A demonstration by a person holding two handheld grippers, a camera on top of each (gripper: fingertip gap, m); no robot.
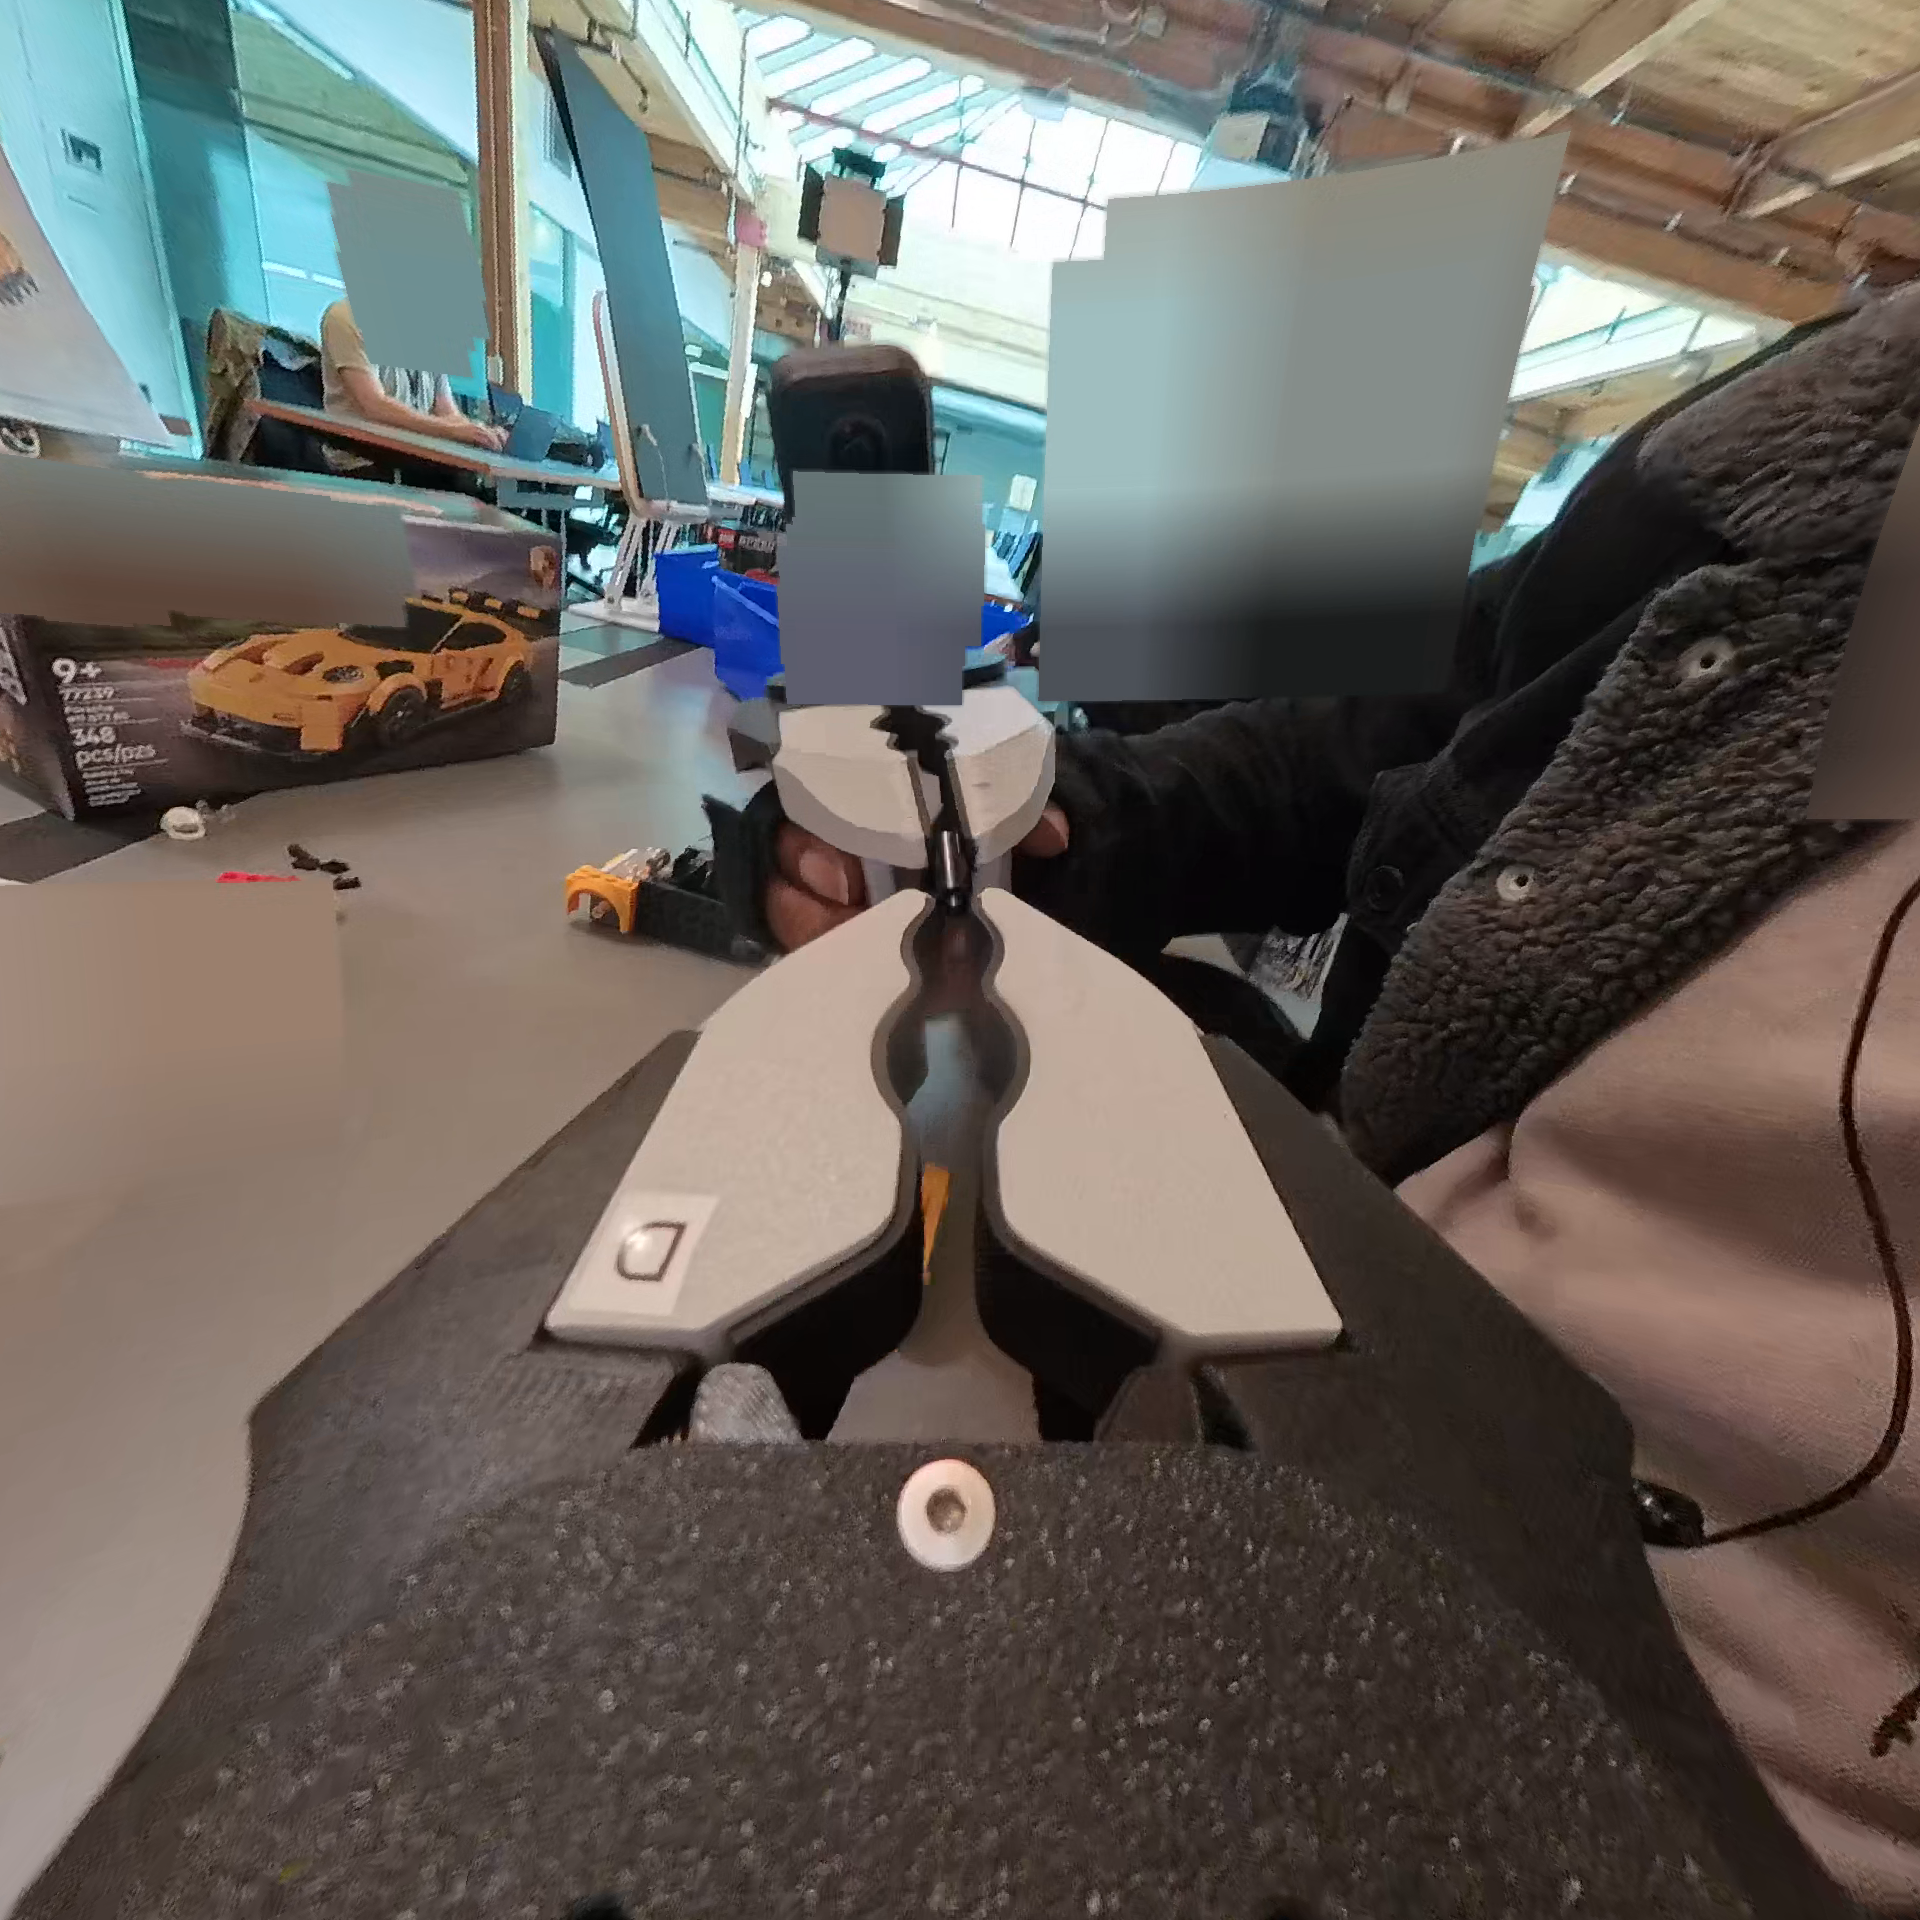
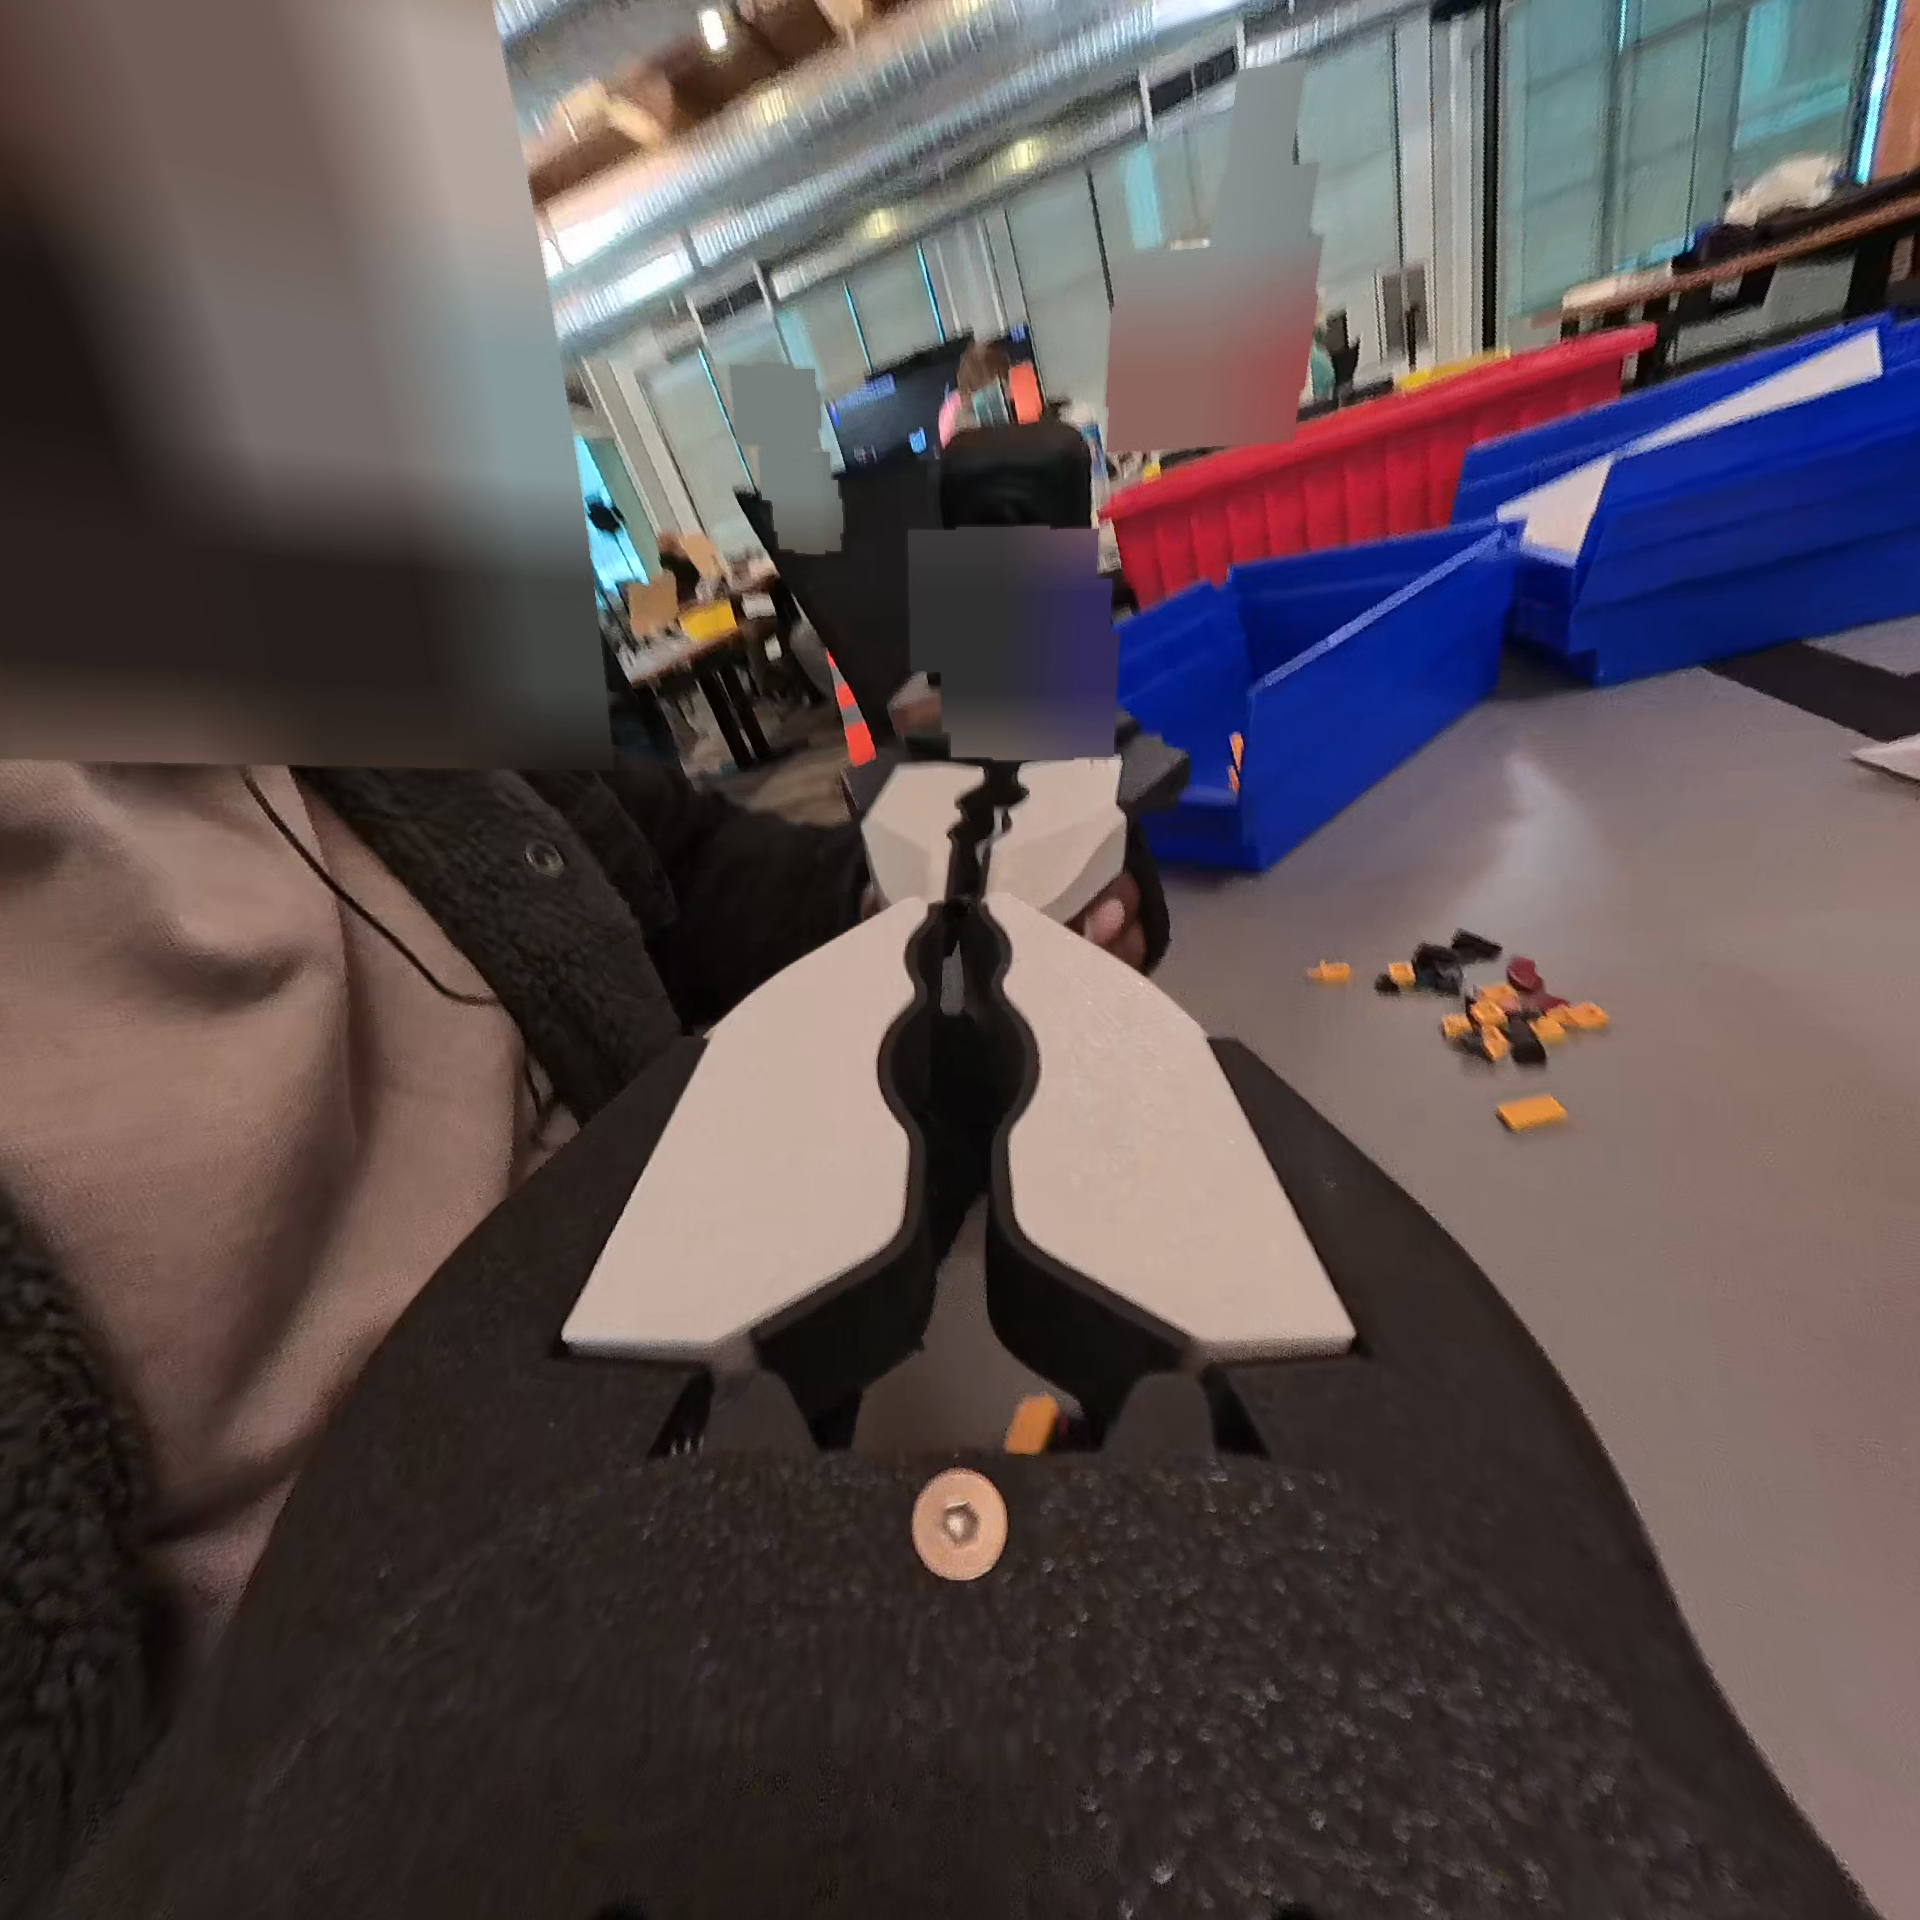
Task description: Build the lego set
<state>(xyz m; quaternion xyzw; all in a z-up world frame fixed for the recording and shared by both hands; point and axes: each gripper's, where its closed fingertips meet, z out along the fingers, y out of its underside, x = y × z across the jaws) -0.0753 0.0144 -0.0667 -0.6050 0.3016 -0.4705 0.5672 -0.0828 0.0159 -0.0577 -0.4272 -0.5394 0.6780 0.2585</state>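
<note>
A small black rod-like piece (image 1: 951, 868) sits in the air between the two tongs, which face each other tip to tip above the desk (image 1: 447, 935). The left tongs (image 1: 948, 914) are drawn together on its near end, and the right tongs (image 2: 961, 920) are likewise closed on a thin dark part at their tips; whether both pinch the same piece or two being joined cannot be told. Holding it raised and nose to nose likely lets each side steady the part while it is pressed or aligned.

Behind the right tongs in the left view, a partly built orange and black assembly (image 1: 655, 894) rests on the desk, probably waiting for this piece. Loose orange, black and dark red bricks (image 2: 1496, 1013) lie scattered to the right, near at hand for picking. The set's box with a yellow car (image 1: 301, 675) stands farther left, and blue bins (image 2: 1351, 665) and a red one (image 2: 1351, 468) sit at the desk's far side.
</note>
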